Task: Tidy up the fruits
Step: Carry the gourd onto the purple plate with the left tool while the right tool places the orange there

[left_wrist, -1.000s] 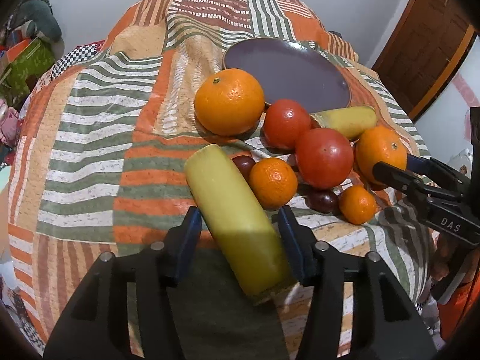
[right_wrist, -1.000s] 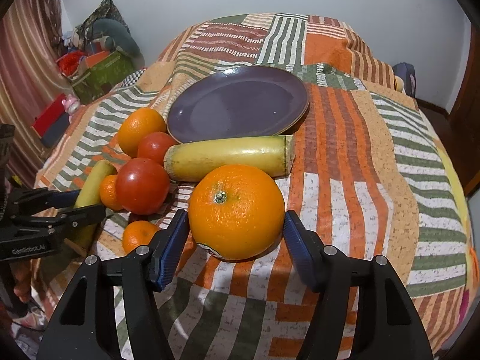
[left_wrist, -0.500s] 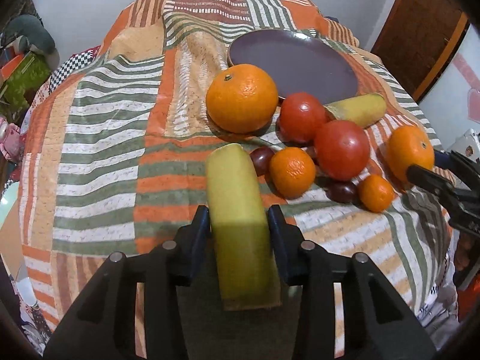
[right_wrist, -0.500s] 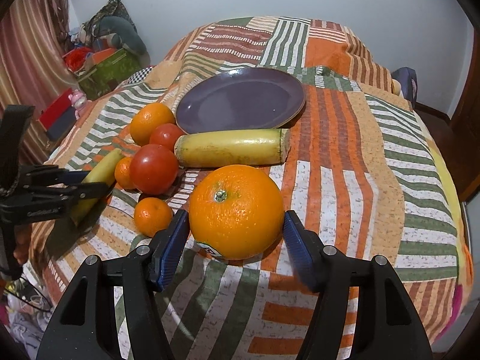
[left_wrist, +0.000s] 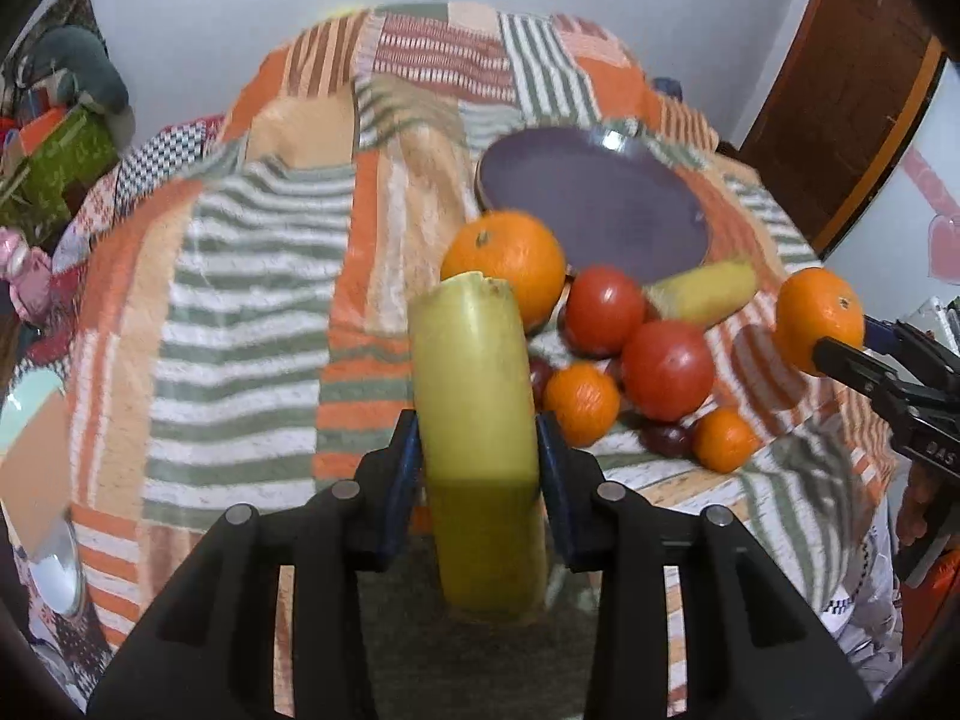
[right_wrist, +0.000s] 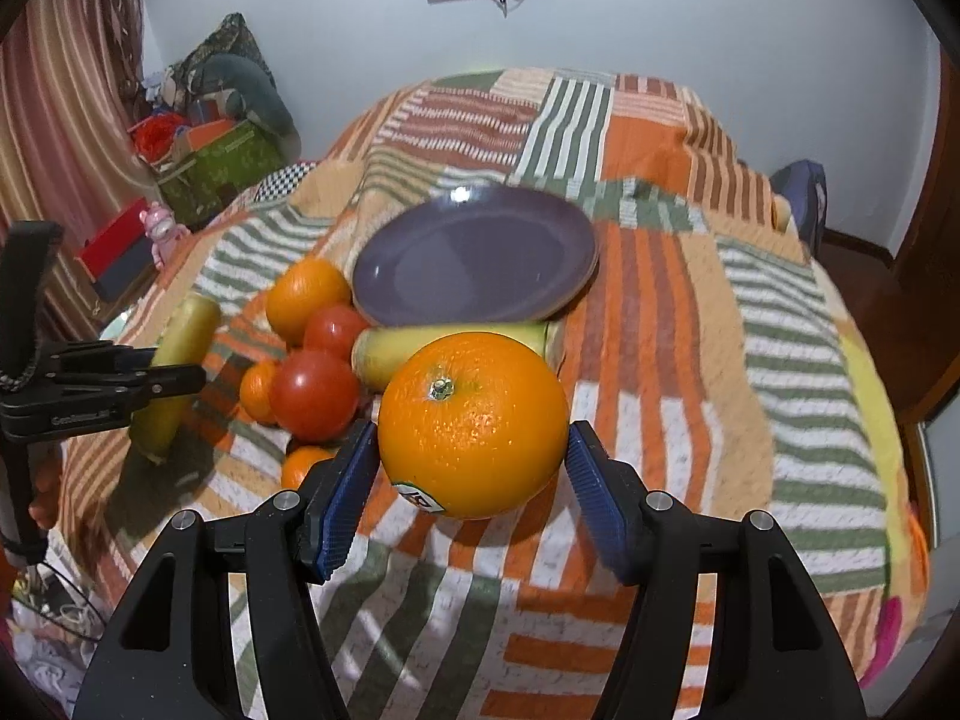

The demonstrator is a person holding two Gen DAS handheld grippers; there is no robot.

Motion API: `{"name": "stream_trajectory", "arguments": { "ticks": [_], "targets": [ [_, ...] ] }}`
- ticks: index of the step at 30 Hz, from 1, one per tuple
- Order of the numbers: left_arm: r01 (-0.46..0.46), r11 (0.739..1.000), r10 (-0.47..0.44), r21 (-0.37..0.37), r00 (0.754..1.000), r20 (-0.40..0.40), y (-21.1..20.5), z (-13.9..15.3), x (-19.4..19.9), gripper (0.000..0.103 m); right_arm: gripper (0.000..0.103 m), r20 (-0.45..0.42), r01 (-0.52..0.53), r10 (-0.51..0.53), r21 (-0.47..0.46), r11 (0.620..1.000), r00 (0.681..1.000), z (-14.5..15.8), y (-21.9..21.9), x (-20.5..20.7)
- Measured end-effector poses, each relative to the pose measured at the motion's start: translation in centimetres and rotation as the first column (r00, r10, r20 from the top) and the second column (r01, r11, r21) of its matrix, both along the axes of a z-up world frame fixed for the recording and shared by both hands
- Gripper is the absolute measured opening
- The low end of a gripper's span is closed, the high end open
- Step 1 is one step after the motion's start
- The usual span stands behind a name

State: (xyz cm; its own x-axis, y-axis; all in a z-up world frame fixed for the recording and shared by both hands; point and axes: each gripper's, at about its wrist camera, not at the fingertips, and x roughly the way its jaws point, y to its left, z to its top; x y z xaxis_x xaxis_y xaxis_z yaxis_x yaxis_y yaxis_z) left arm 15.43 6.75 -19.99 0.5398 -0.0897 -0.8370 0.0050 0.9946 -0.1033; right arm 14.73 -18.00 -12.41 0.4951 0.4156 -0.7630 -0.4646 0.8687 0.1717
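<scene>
- The left gripper [left_wrist: 478, 456], its jaws having just closed in, clamps the yellow-green banana piece [left_wrist: 474, 384] at mid-length, bottom centre of its view.
- The right gripper [right_wrist: 471, 468] holds the large orange [right_wrist: 473, 423] across its widest part, lower centre.
- The purple plate [right_wrist: 480, 252] sits empty above.
- Judged: banana soft, bruises easily; orange firm, round, heavier, may roll out of the 2 pads.

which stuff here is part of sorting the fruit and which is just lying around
Part of the job:
- banana in left gripper
- big orange in right gripper
- tomatoes
- small oranges
- purple plate

Just lying about:
- green box
- pink toy
</scene>
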Motion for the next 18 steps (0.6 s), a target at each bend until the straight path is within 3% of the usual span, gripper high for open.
{"name": "stream_trajectory", "arguments": {
  "ticks": [12, 18],
  "targets": [
    [0.038, 0.999, -0.037, 0.001, 0.987, 0.156, -1.3, 5.9, 2.5, 0.034, 0.06, 0.145, 0.023, -0.024, 0.011, 1.0, 0.989, 3.7, 0.5, 2.6],
    [0.064, 0.998, -0.066, 0.017, 0.979, 0.193, -2.3, 7.2, 4.5, 0.034, 0.06, 0.187, 0.021, -0.023, 0.014, 1.0, 0.982, 4.4, 1.3, 4.5]
  ]
}}
